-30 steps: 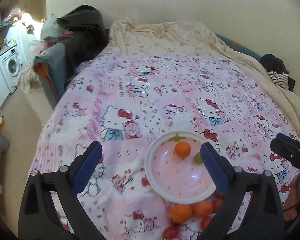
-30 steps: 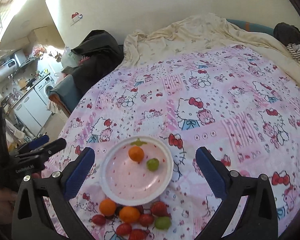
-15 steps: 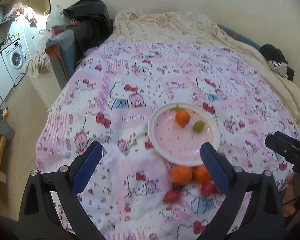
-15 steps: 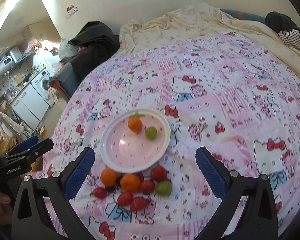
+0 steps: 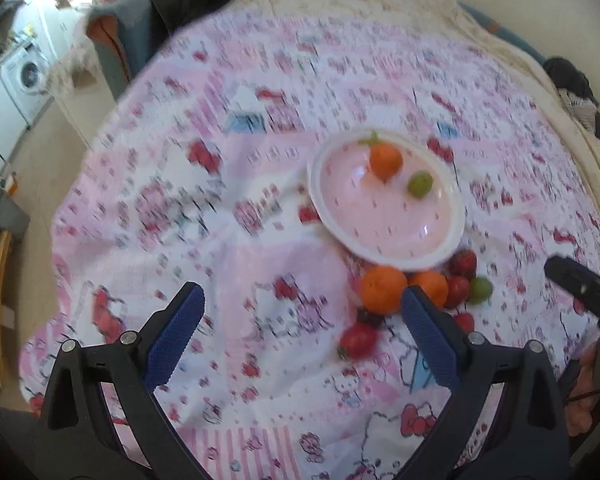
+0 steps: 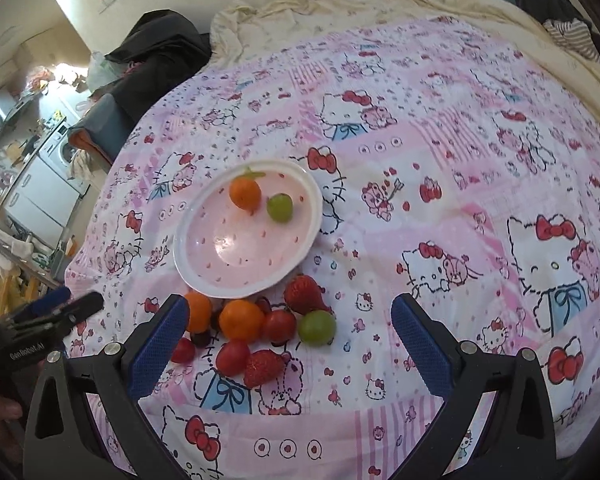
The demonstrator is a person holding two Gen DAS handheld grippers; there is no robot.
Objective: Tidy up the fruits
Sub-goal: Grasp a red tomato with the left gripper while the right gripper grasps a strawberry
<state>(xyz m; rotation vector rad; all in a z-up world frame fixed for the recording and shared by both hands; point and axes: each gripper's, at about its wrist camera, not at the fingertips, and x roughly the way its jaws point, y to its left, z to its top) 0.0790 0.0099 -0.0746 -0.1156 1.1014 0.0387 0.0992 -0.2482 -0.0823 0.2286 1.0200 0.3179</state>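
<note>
Through the left wrist camera, blurred by motion, we saw our left gripper with its blue-padded fingers spread wide and nothing between them, hanging over a bed covered by a pink and white cartoon-cat printed bedsheet. A round white-rimmed pink plate lay on the sheet ahead, holding a small orange mandarin and a green grape just beside it. Against the plate's near edge sat a loose cluster of fruit: two more mandarins, red pieces and one green one, partly hidden by the right finger. A cream-coloured crumpled blanket lay at the far end of the bed, below a plain pale wall. Off the bed's left side stood a white washing machine and a pale floor. The black tip of our right gripper showed at the right edge.

Through the right wrist camera, which was sharp, our right gripper was likewise wide apart and held nothing. The plate lay ahead and to the left with the same mandarin and grape apart on its far half. The cluster lay between the plate and the left finger, touching the plate's rim: mandarins, red tomatoes, two strawberries and a green grape. A dark heap of clothing lay on a grey-blue chair beyond the bed's far left corner, white kitchen cabinets stood further left, and a striped garment lay at the far right. The left gripper entered from the left edge
</note>
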